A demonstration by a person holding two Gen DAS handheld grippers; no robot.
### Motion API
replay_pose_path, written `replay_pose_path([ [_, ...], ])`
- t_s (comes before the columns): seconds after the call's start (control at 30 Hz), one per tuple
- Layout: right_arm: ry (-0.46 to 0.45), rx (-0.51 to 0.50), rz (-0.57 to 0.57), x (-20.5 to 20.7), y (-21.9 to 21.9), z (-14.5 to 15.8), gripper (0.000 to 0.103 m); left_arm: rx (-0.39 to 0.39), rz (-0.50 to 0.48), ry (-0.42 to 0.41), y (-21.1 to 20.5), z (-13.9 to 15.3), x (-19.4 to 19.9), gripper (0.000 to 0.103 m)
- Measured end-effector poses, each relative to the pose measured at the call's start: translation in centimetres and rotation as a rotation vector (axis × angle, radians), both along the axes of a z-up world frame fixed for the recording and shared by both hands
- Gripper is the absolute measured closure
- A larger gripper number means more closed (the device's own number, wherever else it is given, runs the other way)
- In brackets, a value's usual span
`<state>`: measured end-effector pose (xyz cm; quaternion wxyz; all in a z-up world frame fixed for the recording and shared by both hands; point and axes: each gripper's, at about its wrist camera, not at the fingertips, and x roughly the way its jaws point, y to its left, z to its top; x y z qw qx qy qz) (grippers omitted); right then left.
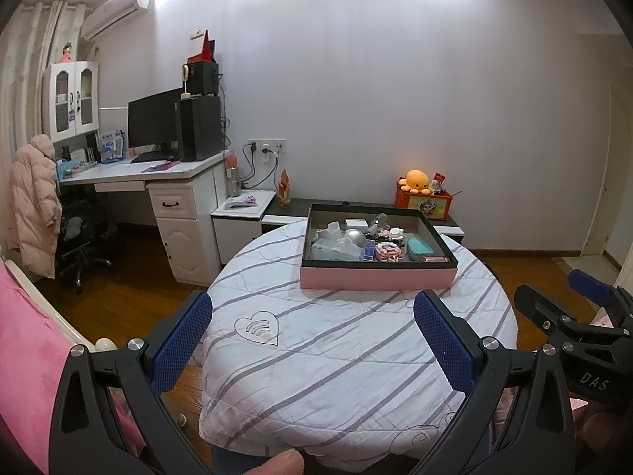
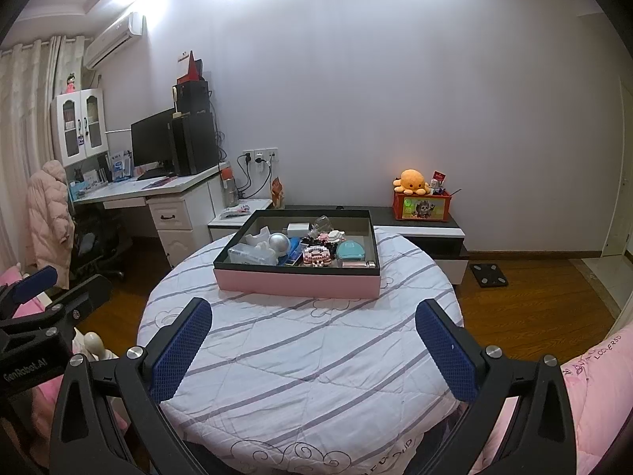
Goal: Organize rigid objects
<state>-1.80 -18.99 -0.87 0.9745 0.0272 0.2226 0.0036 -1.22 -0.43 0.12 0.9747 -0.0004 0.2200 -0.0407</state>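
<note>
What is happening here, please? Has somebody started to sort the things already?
Nothing is being handled yet. A person holds the left hand-held gripper and the right hand-held gripper, both open and empty, above the near side of a round table with a striped cover. Farther back on the table stands a shallow pink box full of small items, among them a silver ball and a teal case. All still lie inside the box.
</note>
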Motion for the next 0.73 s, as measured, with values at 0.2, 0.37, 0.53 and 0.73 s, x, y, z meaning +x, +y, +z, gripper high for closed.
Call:
replay_pose_path([
  [0.2,0.004,-0.001,0.0,0.03,-0.04,-0.03,0.0,0.006,-0.005,-0.009,-0.15,0.09,-0.04,0.0],
  [0.37,0.004,-0.002,0.0,0.04,-0.03,-0.04,0.0,0.023,0.002,-0.021,-0.15,0.33,-0.21,0.0],
  [0.53,0.005,-0.002,0.0,0.06,-0.04,-0.05,0.0,0.027,-0.002,-0.042,-0.08,0.63,-0.5,0.0],
  [0.73,0.007,-0.002,0.001,0.12,-0.05,-0.07,0.0,0.018,-0.012,-0.037,0.03,0.53,-0.46,0.0],
])
